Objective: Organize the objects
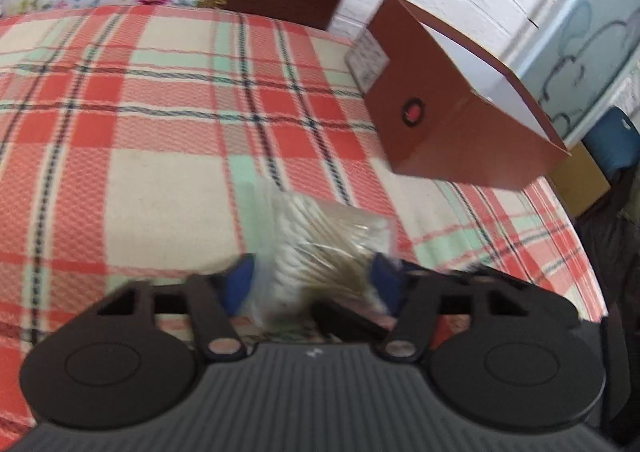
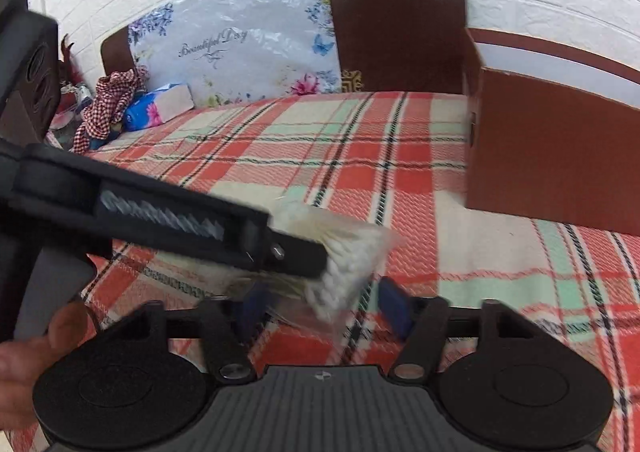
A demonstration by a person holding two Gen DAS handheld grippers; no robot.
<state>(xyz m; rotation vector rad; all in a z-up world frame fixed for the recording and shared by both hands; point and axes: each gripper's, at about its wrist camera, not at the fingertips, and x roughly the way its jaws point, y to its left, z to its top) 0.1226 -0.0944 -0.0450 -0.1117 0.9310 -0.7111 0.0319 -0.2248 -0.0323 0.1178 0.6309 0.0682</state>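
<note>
The left gripper [image 1: 310, 284] pinches a clear bag of cotton swabs [image 1: 320, 248] between its blue pads [image 1: 240, 284], low over the plaid blanket [image 1: 120, 132] and a little way in front of the brown box [image 1: 452, 120]. The right gripper [image 2: 324, 308] sits just under the bag, fingers spread, touching nothing I can see. The bag [image 2: 344, 272] is soft and slippery. It could slide out and drop on the blanket before reaching the box. The two grippers are close and could bump.
</note>
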